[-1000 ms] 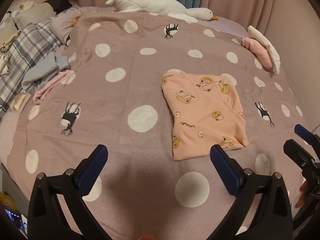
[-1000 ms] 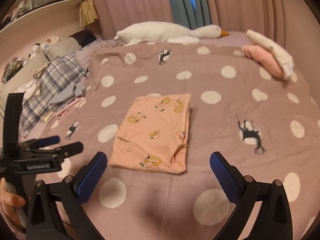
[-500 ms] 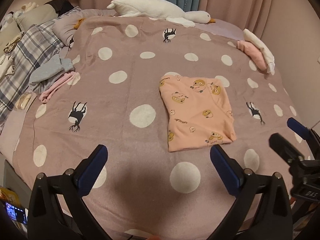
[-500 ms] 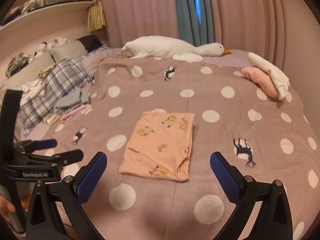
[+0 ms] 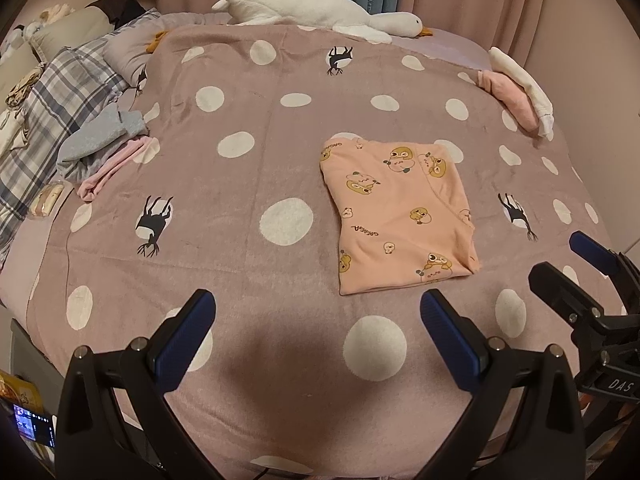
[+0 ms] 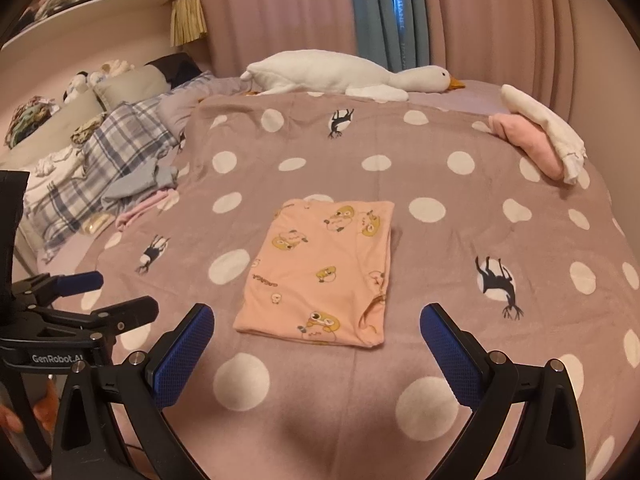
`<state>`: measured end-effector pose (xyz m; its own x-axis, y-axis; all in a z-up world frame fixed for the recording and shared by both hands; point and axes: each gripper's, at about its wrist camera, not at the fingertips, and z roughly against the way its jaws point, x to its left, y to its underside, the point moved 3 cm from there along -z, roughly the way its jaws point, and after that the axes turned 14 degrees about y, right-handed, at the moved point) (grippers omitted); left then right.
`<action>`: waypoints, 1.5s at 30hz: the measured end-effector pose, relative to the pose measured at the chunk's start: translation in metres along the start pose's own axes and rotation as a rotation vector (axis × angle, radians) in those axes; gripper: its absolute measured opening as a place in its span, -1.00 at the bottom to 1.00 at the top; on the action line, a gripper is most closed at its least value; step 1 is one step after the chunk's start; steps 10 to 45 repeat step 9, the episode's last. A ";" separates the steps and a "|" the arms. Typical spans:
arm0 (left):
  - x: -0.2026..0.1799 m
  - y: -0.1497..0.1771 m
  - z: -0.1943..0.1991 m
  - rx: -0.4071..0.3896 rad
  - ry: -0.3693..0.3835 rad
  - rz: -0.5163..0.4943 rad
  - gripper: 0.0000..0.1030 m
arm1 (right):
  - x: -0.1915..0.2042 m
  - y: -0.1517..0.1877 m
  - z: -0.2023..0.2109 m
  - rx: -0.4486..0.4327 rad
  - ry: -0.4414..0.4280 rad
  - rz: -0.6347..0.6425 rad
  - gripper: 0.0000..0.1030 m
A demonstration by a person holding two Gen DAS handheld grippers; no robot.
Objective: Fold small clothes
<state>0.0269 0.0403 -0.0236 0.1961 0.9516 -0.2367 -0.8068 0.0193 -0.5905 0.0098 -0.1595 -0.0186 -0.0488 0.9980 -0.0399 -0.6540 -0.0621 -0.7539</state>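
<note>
A small peach garment printed with cartoon ducks lies folded into a flat rectangle on the spotted mauve blanket. In the right wrist view the same garment sits just ahead, between my fingers' lines. My left gripper hovers open above the blanket's near edge, left of and short of the garment, holding nothing. My right gripper is open too, just short of the garment's near edge, holding nothing. Each gripper shows at the edge of the other's view: the right gripper, the left gripper.
A white goose plush lies at the bed's far end. Folded pink and white clothes sit far right. A plaid cloth, grey garment and pink garment are piled on the left. Curtains hang behind.
Both grippers have pulled back and risen from the bed, so the garment looks smaller and farther. The garment lies as before; both grippers stayed open.
</note>
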 end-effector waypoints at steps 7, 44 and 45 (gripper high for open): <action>-0.002 -0.001 -0.001 0.001 -0.001 -0.006 0.99 | 0.001 0.000 -0.001 0.003 -0.005 0.000 0.98; -0.003 -0.002 -0.001 -0.003 -0.009 -0.013 0.99 | 0.001 0.000 -0.001 0.002 -0.005 0.000 0.98; -0.003 -0.002 -0.001 -0.003 -0.009 -0.013 0.99 | 0.001 0.000 -0.001 0.002 -0.005 0.000 0.98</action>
